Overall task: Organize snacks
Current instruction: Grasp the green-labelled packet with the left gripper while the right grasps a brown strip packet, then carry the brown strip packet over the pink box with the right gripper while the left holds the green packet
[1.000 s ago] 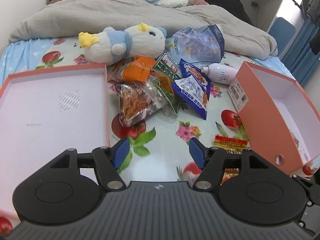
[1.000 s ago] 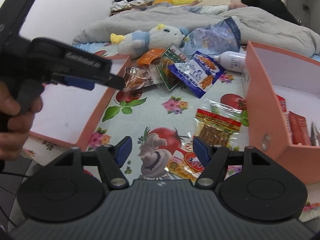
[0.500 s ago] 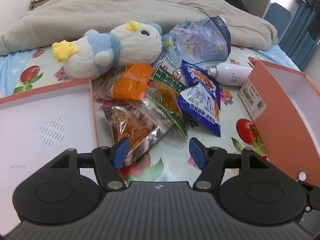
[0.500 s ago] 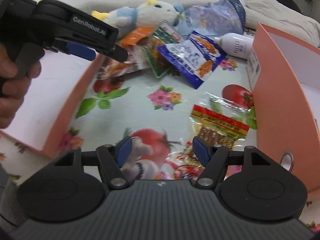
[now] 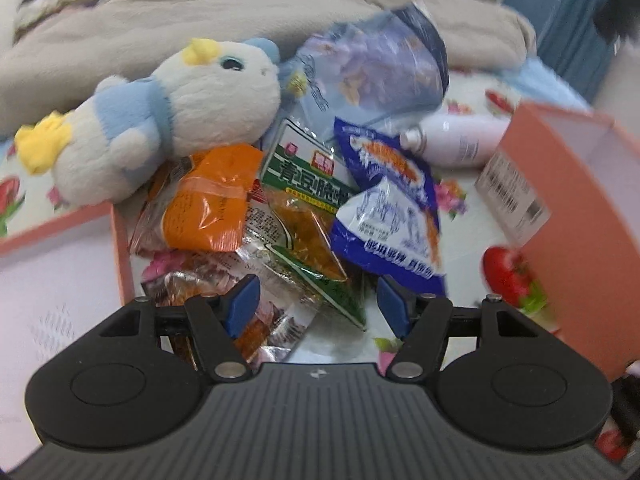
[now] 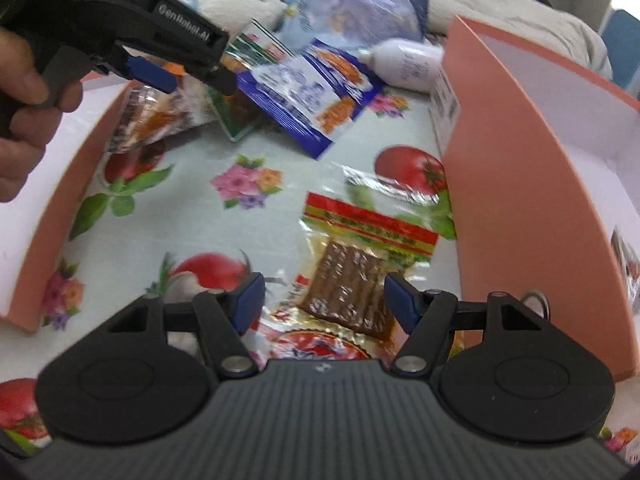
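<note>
Fingers spread and empty on both grippers, each now closing in on a different snack.

Over the last second the left gripper [image 5: 318, 306] has swung away from the pink lid [image 5: 52, 280] and down onto the snack pile [image 5: 288, 208] in front of the plush toy [image 5: 172, 120], so its fingers now straddle the clear packet of reddish strips [image 5: 264, 320] and the tip of the green pea packet [image 5: 312, 240], pressing on neither. The right gripper [image 6: 324, 300] has sunk towards the red-banded packet of brown strips [image 6: 352, 280], which lies alone on the flowered sheet [image 6: 160, 208] just beside the pink box [image 6: 520, 200]. No grasp has begun; both approaches look nearly done, with closing the likely next step.
</note>
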`<state>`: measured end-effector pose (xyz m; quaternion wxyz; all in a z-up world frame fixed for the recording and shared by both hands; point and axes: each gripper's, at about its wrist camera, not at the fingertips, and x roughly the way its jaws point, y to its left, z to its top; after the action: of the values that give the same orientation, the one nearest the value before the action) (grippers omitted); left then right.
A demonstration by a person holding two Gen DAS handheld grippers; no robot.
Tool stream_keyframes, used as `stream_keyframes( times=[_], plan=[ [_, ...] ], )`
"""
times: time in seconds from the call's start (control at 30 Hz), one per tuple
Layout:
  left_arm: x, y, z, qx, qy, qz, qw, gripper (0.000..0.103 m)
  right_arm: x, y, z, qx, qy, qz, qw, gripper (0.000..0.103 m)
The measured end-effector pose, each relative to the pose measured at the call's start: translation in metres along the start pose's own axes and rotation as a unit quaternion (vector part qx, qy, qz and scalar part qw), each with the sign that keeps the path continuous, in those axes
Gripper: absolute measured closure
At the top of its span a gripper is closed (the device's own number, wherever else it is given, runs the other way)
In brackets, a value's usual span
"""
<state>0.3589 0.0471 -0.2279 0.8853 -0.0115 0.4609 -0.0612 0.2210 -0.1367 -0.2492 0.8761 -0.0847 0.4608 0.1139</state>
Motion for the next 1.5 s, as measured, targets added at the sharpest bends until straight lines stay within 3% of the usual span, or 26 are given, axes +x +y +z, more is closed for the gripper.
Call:
stream_keyframes(
  times=[0.1,0.17,0.27,0.37,0.43,0.57,0.83,1.17,1.37,1.43,1.47,1.5],
  plan=[
    [0.01,-0.005,-0.002,0.02,0.004,0.015,0.9997,0.035,0.003,0.001,-0.003,-0.008,-0.011,-0.011,1.0,0.033],
    [0.014,-0.006,-0.003,0.028,0.006,0.026,0.9992,0.042,0.004,0.0,-0.001,0.001,-0.009,-0.006,1.0,0.033],
    [0.018,-0.005,-0.003,0.016,0.006,0.017,0.9997,0.05,0.005,-0.001,0.001,-0.004,-0.011,-0.01,1.0,0.047],
    [0.019,-0.008,-0.003,0.014,0.004,0.011,0.9998,0.075,0.004,-0.004,0.001,-0.006,-0.014,-0.015,1.0,0.059],
    [0.017,-0.011,-0.004,0.014,0.0,0.01,0.9998,0.078,0.003,-0.007,0.001,-0.005,-0.015,-0.009,1.0,0.06],
    [0.008,-0.014,-0.007,0.008,-0.009,0.012,0.9999,0.082,0.001,-0.002,0.0,-0.013,-0.017,0.001,1.0,0.075],
    [-0.024,-0.011,-0.028,-0.02,-0.011,0.015,0.9996,0.084,-0.008,0.002,-0.007,-0.019,-0.021,0.011,1.0,0.075],
    [-0.072,-0.024,-0.084,-0.068,-0.003,0.009,0.9976,0.084,-0.028,0.003,-0.029,-0.022,-0.024,0.04,0.999,0.075],
    [-0.089,-0.035,-0.106,-0.078,0.003,0.015,0.9969,0.084,-0.041,-0.008,-0.037,0.002,-0.052,0.043,0.998,0.075],
    [-0.093,-0.04,-0.11,-0.078,0.006,0.013,0.9969,0.084,-0.044,-0.014,-0.039,0.006,-0.057,0.039,0.998,0.061],
    [-0.095,-0.043,-0.112,-0.078,0.007,0.014,0.9969,0.084,-0.044,-0.018,-0.04,0.01,-0.058,0.039,0.998,0.047],
    [-0.096,-0.045,-0.113,-0.078,0.007,0.015,0.9968,0.084,-0.044,-0.02,-0.041,0.011,-0.057,0.045,0.997,0.046]
  ],
)
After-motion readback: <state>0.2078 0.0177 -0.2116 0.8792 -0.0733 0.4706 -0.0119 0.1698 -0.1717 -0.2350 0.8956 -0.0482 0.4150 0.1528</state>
